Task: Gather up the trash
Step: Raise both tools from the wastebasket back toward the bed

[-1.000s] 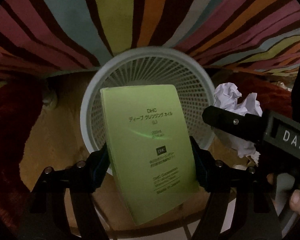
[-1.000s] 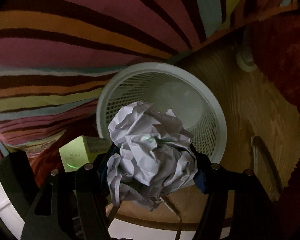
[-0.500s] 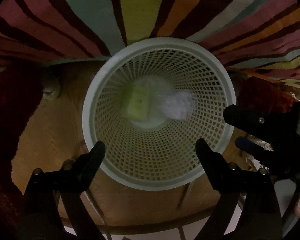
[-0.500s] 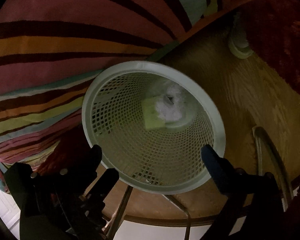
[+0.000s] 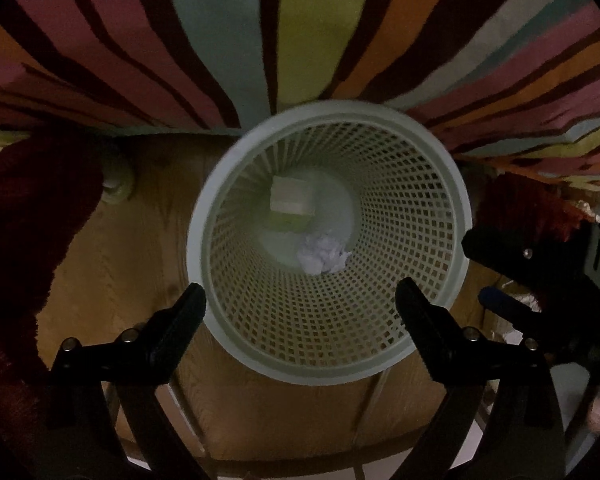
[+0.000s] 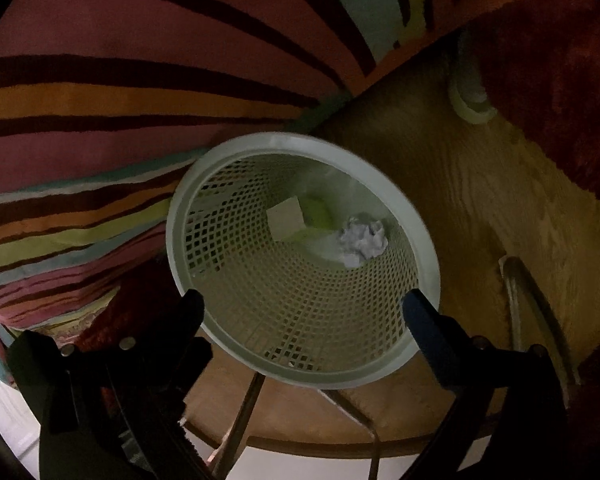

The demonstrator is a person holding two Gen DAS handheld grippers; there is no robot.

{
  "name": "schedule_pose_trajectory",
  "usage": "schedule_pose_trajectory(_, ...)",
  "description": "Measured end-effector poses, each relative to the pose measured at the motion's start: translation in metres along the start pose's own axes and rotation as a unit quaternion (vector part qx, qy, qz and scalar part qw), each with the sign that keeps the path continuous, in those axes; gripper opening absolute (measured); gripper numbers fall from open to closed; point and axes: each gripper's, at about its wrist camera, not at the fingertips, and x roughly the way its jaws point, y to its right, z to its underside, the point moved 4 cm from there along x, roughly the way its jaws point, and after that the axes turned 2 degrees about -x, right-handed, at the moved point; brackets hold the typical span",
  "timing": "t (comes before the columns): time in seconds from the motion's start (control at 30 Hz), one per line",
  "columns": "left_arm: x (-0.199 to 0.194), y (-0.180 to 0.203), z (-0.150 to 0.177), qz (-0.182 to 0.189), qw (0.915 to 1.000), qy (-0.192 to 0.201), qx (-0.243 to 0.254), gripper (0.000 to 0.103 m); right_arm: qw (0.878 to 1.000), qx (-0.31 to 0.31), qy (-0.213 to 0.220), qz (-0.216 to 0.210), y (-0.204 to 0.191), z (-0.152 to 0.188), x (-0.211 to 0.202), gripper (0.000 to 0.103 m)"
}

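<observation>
**Desk:** What is changing from the frame a second back?

**Photographer:** Both pieces of trash are leaving the jaws. A second ago the left gripper (image 5: 300,300) was clamping the green box (image 5: 291,206) and the right gripper (image 6: 302,308) was squeezing the crumpled paper ball (image 6: 362,242). Now both are lying at the bottom of the white mesh basket (image 5: 428,184), and both sets of jaws are standing wide with nothing between them.

**Desk:** Where is the trash sitting relative to the jaws?

**Photographer:** Straight ahead and well below, down the basket's throat. In the left wrist view the box is lying beyond the paper ball, slightly toward the left jaw; the ball is sitting almost midway between the jaws. The box's long axis is hard to read from here, as it is leaning on end. Neither hand is looking clearly nearer; both are hanging over the rim.

**Desk:** Materials?

**Photographer:** The basket is rigid plastic lattice, round and tapering. The box is smooth cardboard, the ball soft creased paper. The basket is resting on a wooden stool seat (image 6: 480,208), against a striped fabric (image 5: 220,40), with dark red plush (image 6: 560,80) alongside.
</observation>
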Motion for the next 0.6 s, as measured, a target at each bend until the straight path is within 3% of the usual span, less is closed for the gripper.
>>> schedule_pose_trajectory(0.27,-0.025,0.004,0.003,0.01,0.9991,0.039,0.01,0.093,0.998,-0.049,0.038,0.003,-0.014,0.006,-0.02,0.095)
schedule_pose_trajectory(0.6,-0.072,0.002,0.005,0.015,0.9917,0.128,0.01,0.093,0.99,-0.078,0.116,-0.009,-0.017,0.011,-0.06,0.095)
